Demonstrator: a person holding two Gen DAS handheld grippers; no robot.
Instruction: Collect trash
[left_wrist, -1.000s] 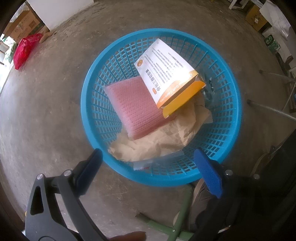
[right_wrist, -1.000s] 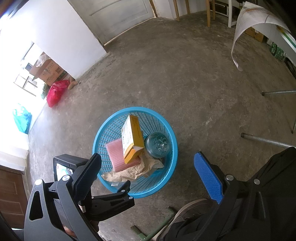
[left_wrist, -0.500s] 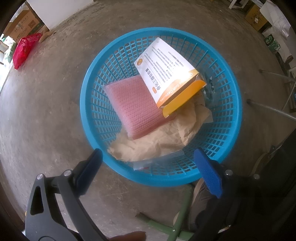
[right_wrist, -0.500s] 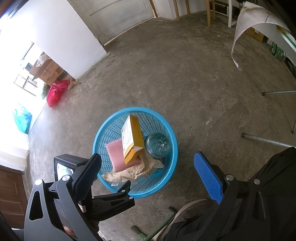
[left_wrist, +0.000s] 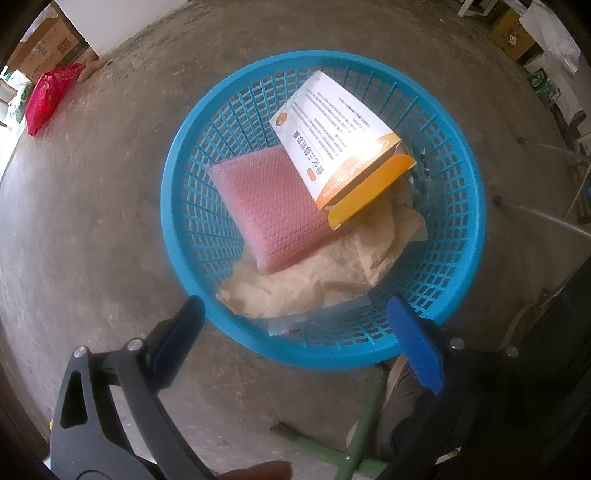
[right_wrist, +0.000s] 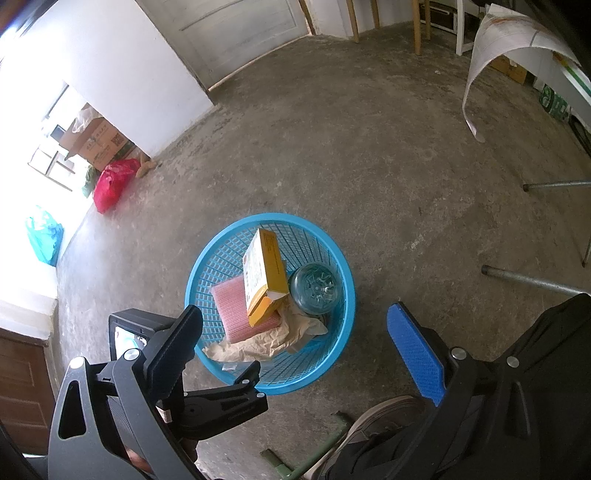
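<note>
A blue plastic basket (left_wrist: 184, 236) (right_wrist: 343, 332) stands on the concrete floor. It holds a pink bubble-wrap pouch (left_wrist: 266, 214) (right_wrist: 231, 314), a white and orange carton (left_wrist: 340, 147) (right_wrist: 264, 273), crumpled tan paper (left_wrist: 314, 273) (right_wrist: 273, 339) and a clear round container (right_wrist: 316, 288). A small clear wrapper (left_wrist: 314, 317) lies at the near rim. My left gripper (left_wrist: 295, 332) is open and empty just above the basket's near rim. My right gripper (right_wrist: 295, 343) is open and empty, higher up and behind the basket. The left gripper's body (right_wrist: 207, 402) shows in the right wrist view.
A red bag (right_wrist: 110, 184) (left_wrist: 48, 96), a teal bag (right_wrist: 44, 240) and cardboard boxes (right_wrist: 99, 144) lie by the far left wall. Metal legs (right_wrist: 532, 280) (left_wrist: 543, 218) stand on the right. A green frame (left_wrist: 332, 450) and my shoe (right_wrist: 376, 421) are near.
The left wrist view has shifted slightly, so the basket sits a little higher in it. The right gripper has not moved. Both grippers stay open.
</note>
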